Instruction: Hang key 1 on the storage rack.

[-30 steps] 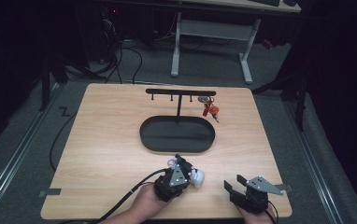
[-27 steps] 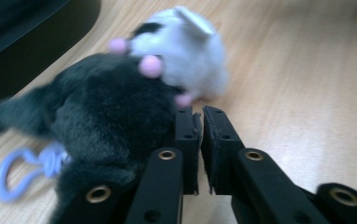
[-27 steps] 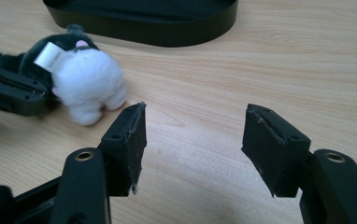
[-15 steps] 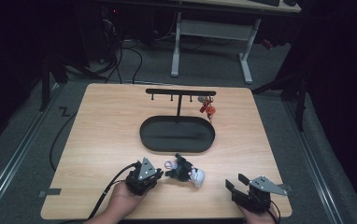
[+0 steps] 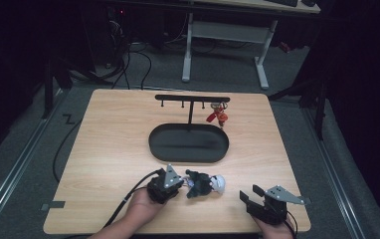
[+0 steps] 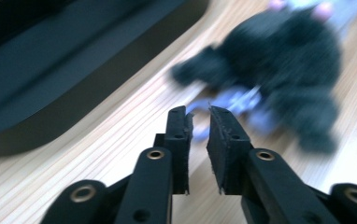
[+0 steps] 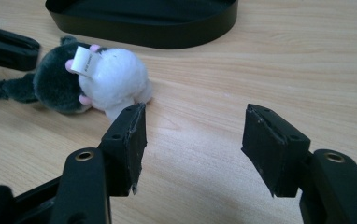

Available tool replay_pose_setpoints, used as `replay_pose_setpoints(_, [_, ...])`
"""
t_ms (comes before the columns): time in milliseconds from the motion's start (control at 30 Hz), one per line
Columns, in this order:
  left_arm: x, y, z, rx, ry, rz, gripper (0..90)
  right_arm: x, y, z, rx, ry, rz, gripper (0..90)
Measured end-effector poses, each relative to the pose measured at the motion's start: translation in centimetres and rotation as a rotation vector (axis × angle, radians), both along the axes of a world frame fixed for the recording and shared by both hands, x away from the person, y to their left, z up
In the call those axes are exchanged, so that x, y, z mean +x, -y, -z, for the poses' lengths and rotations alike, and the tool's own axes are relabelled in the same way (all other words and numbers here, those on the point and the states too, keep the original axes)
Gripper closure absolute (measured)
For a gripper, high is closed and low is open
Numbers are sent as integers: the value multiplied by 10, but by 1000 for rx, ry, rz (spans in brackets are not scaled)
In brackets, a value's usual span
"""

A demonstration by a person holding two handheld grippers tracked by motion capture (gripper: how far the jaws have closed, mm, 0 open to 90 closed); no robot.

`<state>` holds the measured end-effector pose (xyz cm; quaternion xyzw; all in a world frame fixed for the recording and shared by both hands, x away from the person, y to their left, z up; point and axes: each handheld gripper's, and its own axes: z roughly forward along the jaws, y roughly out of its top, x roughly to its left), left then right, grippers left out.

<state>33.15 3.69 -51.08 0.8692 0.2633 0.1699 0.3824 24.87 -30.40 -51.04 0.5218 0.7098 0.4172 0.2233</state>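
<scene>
My left gripper [image 5: 180, 185] sits near the front edge of the counter [image 5: 108, 149], its jaws drawn close with only a narrow slit between them; in the left gripper view their tips look to be at the pale ring or loop of the plush keychain [image 6: 279, 60], but the picture is blurred there and I cannot tell whether they actually have it pinched. The plush keychain [image 5: 204, 184], dark fur with a white part and a small tag, lies flat on the wood just beside those jaws, between the front edge and the black oval tray [image 5: 188, 144]. I judge the work as barely begun: the toy is not lifted, and either the tray or the hook rack [image 5: 192, 98] standing behind it would be the place for it. A red keychain [image 5: 218, 116] already hangs at the rack's right end, the other hooks look free. My right gripper [image 5: 251, 199] rests toward the front right corner, jaws spread wide and empty, pointing at the toy from a little way off. Nothing lies between the toy and the tray; the tray's raised rim and the rack's post are what I would have to clear.
</scene>
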Motion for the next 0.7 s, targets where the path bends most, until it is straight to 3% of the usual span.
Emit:
replay_pose_setpoints(33, [-2, -24, -6, 1, 17, -24, 751, 1, 1, 1, 8, -10, 0, 398])
replay_pose_setpoints(67, [-2, -24, -6, 1, 17, -24, 746, 1, 1, 1, 8, -10, 0, 398])
replay_pose_setpoints(133, [-2, -42, -10, -27, -3, -49, 739, 2, 0, 2, 9, -19, -2, 397])
replay_pose_setpoints(200, [-2, -44, -12, -31, -14, -47, 755, 3, -3, 3, 0, -24, -11, 398])
replay_pose_setpoints(267, [-3, -25, -12, -21, -6, -1, 785, 4, -6, 3, 2, -26, -6, 398])
replay_pose_setpoints(300, [-1, -5, -8, -16, -28, 40, 805, 5, -6, 3, 4, -24, -3, 399])
replay_pose_setpoints(333, [-1, -5, -8, -16, -28, 40, 828, 5, -6, 3, 4, -24, -3, 399])
replay_pose_setpoints(400, [2, 21, 0, 16, -43, 75, 849, 6, -8, 1, -1, -10, -1, 401])
replay_pose_setpoints(467, [6, 45, 5, 37, -37, 97, 885, 6, -10, 0, -10, 1, -6, 403])
replay_pose_setpoints(500, [6, 45, 5, 37, -37, 97, 889, 6, -10, 0, -10, 1, -6, 403])
replay_pose_setpoints(533, [10, 60, 4, 50, -37, 112, 887, 6, -9, 0, -12, 4, -10, 405])
replay_pose_setpoints(567, [10, 60, 4, 50, -37, 112, 887, 6, -9, 0, -12, 4, -10, 405])
replay_pose_setpoints(633, [14, 82, 0, 60, -25, 123, 875, 6, -5, 1, -4, 2, -9, 406])
replay_pose_setpoints(700, [15, 87, -1, 53, -16, 116, 863, 6, -4, 2, 2, 0, -7, 405])
